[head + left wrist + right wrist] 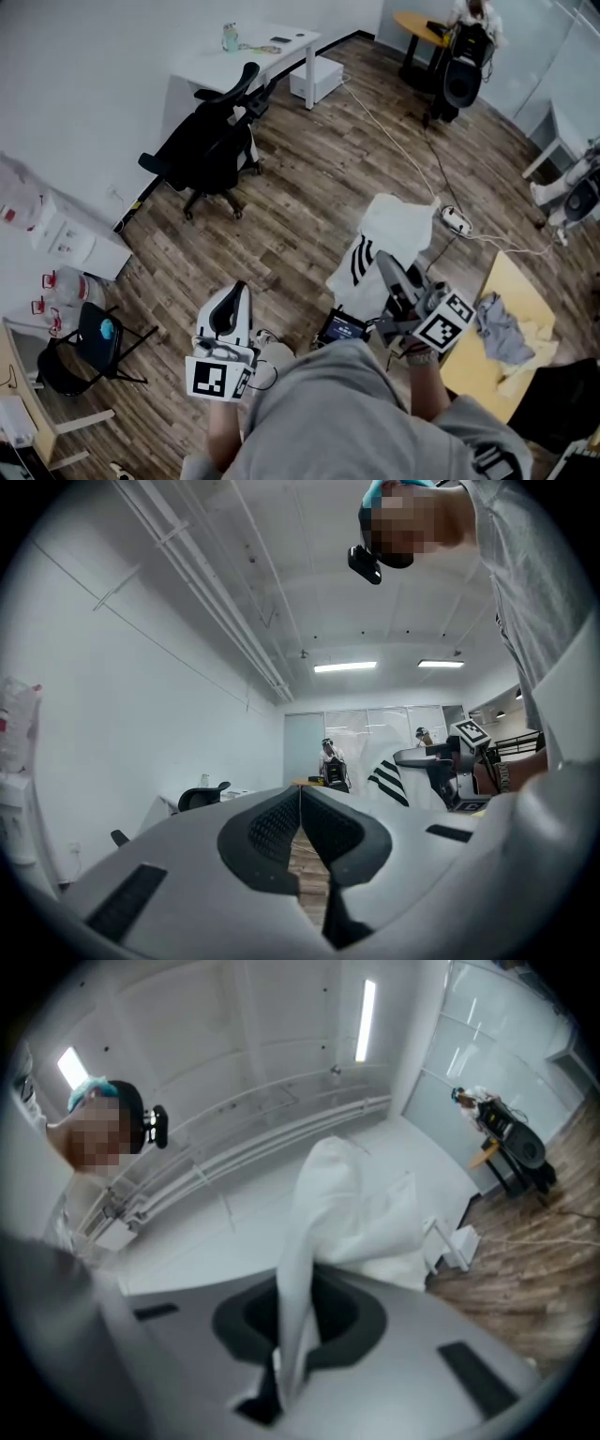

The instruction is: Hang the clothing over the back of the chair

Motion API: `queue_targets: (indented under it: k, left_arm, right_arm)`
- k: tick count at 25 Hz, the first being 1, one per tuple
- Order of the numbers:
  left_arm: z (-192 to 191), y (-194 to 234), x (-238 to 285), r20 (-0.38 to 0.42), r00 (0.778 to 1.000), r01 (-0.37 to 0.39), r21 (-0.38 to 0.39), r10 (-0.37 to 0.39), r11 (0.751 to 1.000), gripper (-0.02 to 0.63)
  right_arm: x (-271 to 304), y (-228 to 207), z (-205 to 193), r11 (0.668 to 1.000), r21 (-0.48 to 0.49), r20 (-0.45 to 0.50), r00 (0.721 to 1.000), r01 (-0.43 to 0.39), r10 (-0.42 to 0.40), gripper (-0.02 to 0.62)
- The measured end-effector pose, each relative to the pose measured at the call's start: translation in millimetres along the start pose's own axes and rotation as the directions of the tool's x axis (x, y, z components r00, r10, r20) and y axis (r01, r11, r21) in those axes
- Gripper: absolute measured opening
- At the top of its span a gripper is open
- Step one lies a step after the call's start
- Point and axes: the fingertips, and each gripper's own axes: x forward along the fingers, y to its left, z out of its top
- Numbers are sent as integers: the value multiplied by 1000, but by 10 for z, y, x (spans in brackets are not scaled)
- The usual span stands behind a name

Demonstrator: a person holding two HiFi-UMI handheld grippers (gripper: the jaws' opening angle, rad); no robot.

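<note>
Right gripper view: clothing [352,1213] is clamped in the right claw [292,1335], apparently for carrying; left claw [300,822] closed, empty; office chair [211,145], well ahead, must be reached.

From above, the white garment [398,225] is hiding the right gripper's [384,261] jaw tips; small things on the desk [267,54] are blurring beyond naming.

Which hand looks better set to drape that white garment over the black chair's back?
Right. The right tongs are shut on the white garment, while the left tongs are shut and empty. The black office chair stands some way off, ahead and to the left.
</note>
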Motion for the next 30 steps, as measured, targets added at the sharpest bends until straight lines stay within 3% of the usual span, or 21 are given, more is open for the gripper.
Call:
queue_targets:
  k: [10,18,30]
  left_arm:
    - [-6,-245,125,1,1000,17,32,-17,999,37]
    - [-23,-273,165,-10,1000,10,32,-9,999,37]
    - [-162,-38,279,-16,999,39,-6,-39,999,37]
  right_arm:
    - [15,20,0,995,-95,-45,999,-35,31,40]
    - [81,12,-37,994,-84,-65,996,-66,60,40]
    - [220,-240,-181,996,-80,-86,996,28,-35,40]
